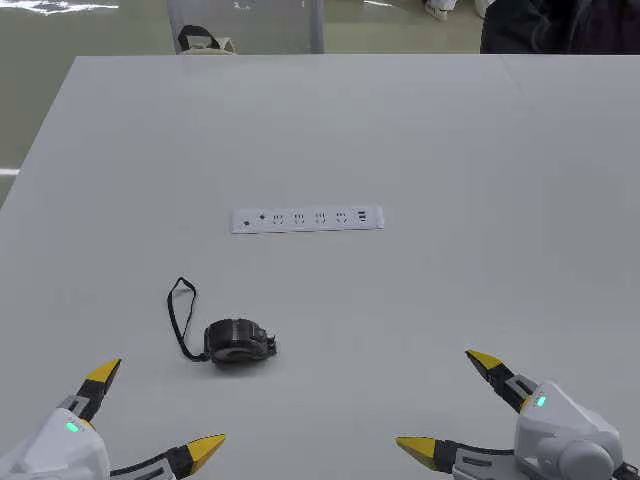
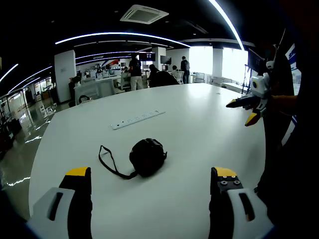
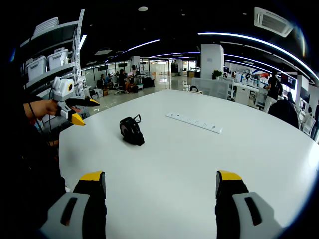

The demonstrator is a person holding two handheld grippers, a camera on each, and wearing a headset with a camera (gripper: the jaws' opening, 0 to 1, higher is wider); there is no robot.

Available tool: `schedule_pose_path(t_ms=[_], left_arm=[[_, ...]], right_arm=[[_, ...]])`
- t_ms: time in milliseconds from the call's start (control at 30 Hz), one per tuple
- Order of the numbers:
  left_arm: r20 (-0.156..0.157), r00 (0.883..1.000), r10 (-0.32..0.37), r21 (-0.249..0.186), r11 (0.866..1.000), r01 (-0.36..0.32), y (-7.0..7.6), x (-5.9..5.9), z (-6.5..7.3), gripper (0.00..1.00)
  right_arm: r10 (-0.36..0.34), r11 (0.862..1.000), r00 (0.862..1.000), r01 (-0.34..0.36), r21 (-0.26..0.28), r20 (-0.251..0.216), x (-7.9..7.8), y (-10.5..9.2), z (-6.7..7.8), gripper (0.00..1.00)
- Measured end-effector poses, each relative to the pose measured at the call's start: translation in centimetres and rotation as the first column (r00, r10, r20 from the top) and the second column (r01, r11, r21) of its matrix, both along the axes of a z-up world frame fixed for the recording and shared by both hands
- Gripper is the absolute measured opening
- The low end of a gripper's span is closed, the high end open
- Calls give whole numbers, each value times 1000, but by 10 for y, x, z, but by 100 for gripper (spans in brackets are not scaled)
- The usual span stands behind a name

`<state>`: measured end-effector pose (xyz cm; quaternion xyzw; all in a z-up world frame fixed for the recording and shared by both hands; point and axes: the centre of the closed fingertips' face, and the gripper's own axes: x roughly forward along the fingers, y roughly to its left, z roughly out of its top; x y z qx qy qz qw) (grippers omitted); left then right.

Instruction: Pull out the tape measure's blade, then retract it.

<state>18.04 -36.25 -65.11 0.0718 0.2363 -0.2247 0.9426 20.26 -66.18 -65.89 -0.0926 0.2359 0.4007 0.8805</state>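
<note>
Nothing is gripped yet: the black tape measure (image 1: 238, 341) lies on the white table (image 1: 450, 150) (blade apparently wound in) nearer the left gripper (image 1: 154, 410), and with that and the right gripper (image 1: 449, 402) both spread wide, one must probably clamp its case first.

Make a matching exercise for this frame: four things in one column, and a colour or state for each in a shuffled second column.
1 tape measure
2 power strip
3 left gripper
4 right gripper

A white, long and flat
B black, blade in
C open, farther from the tape measure
D open, nearer the tape measure

Pairs: 1-B, 2-A, 3-D, 4-C
</note>
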Motion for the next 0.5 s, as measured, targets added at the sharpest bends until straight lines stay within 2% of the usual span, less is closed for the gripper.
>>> schedule_pose_path(t_ms=[500], left_arm=[[4, 1000, 9, -6, 1000, -9, 1, 2, 0, 99]], right_arm=[[1, 1000, 1000, -1, -6, -4, 2, -2, -1, 93]])
